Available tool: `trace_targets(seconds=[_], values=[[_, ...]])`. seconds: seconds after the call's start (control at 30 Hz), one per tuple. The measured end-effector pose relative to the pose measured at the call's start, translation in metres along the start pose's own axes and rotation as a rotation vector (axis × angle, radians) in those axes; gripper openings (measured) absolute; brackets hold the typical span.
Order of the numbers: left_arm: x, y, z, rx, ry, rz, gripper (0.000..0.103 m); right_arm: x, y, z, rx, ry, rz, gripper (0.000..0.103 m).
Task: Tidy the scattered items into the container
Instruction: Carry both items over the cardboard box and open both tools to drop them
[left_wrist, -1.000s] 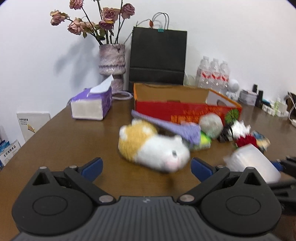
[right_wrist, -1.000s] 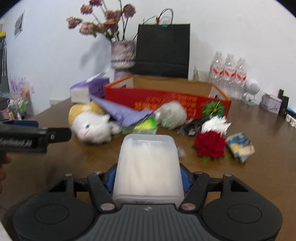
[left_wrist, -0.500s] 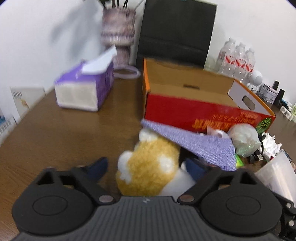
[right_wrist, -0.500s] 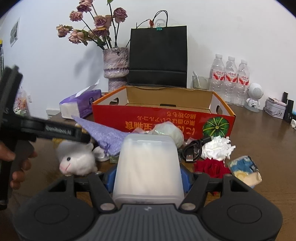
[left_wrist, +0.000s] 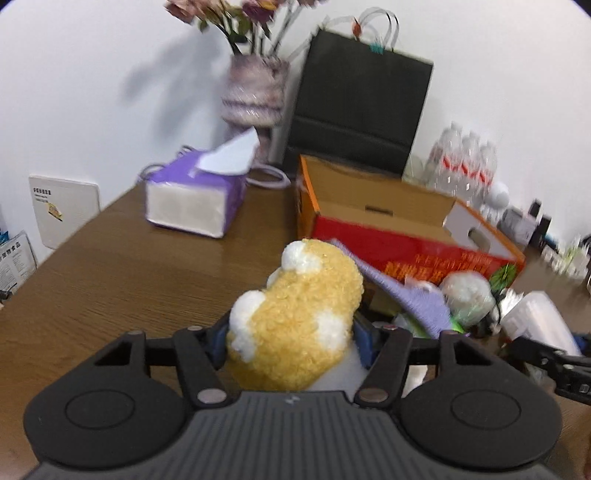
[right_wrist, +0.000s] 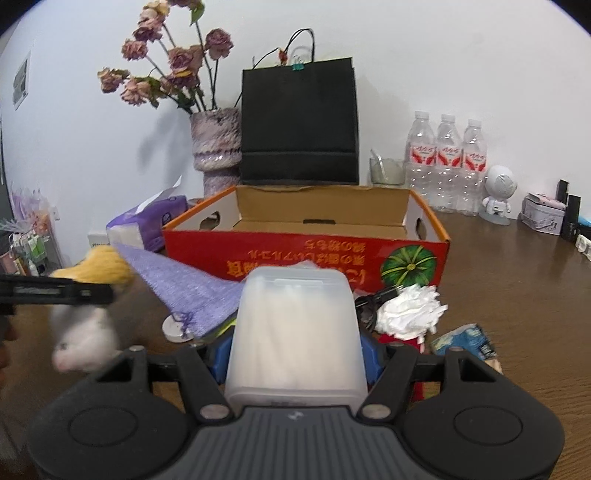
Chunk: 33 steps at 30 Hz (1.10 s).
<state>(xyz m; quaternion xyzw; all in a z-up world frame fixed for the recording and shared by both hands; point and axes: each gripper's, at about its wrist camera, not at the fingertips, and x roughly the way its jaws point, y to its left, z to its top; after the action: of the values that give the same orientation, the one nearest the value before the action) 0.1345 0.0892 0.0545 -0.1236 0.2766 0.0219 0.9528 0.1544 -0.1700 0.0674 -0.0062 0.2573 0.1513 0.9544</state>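
My left gripper (left_wrist: 291, 341) is shut on a yellow and white plush toy (left_wrist: 295, 321), lifted off the table; it also shows at the left of the right wrist view (right_wrist: 92, 295). My right gripper (right_wrist: 295, 350) is shut on a translucent white plastic box (right_wrist: 295, 332), held in front of the open red cardboard box (right_wrist: 306, 254). That box stands empty behind the clutter and shows in the left wrist view (left_wrist: 406, 236). A purple knitted pouch (right_wrist: 188, 291), a white crumpled ball (right_wrist: 410, 310), a red flower (right_wrist: 388, 338) and a blue packet (right_wrist: 465, 341) lie before it.
A purple tissue box (left_wrist: 195, 195), a vase of dried roses (right_wrist: 218, 151) and a black paper bag (right_wrist: 299, 122) stand behind the red box. Water bottles (right_wrist: 447, 162), a white figurine (right_wrist: 496, 195) and small tins (right_wrist: 543, 214) stand at the right.
My left gripper closed on the plush toy and lifted it. My right gripper rose with the plastic box and moved closer to the red box.
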Motion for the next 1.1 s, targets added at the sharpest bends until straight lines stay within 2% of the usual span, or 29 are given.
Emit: trace_targets(seconds=[0.17,0.3,0.43,0.57,0.73,0.83,0.93,1.1], values=[[-0.033,-0.008,0.027,0.010,-0.126,-0.028,0.064,-0.004,-0.008,0.014,0.005,-0.045,-0.003,0.064],[-0.032,-0.029,0.049,0.037,-0.171,-0.057,0.064,-0.003,-0.012,0.035,0.009,-0.080,-0.007,0.064],[-0.008,-0.054,0.068,0.026,-0.176,-0.108,0.064,0.006,-0.016,0.063,0.023,-0.119,-0.004,0.064],[0.025,-0.069,0.088,-0.053,-0.181,-0.143,0.064,0.017,-0.020,0.096,0.022,-0.181,-0.029,0.064],[0.074,-0.082,0.106,-0.130,-0.187,-0.105,0.065,0.041,-0.020,0.131,0.000,-0.237,-0.066,0.064],[0.106,-0.088,0.111,-0.168,-0.168,-0.066,0.065,0.071,-0.030,0.144,0.020,-0.207,-0.052,0.064],[0.137,-0.096,0.111,-0.142,-0.125,-0.015,0.065,0.103,-0.041,0.141,0.014,-0.144,-0.070,0.064],[0.165,-0.102,0.100,-0.101,-0.055,0.020,0.065,0.141,-0.062,0.128,0.042,-0.029,-0.093,0.064]])
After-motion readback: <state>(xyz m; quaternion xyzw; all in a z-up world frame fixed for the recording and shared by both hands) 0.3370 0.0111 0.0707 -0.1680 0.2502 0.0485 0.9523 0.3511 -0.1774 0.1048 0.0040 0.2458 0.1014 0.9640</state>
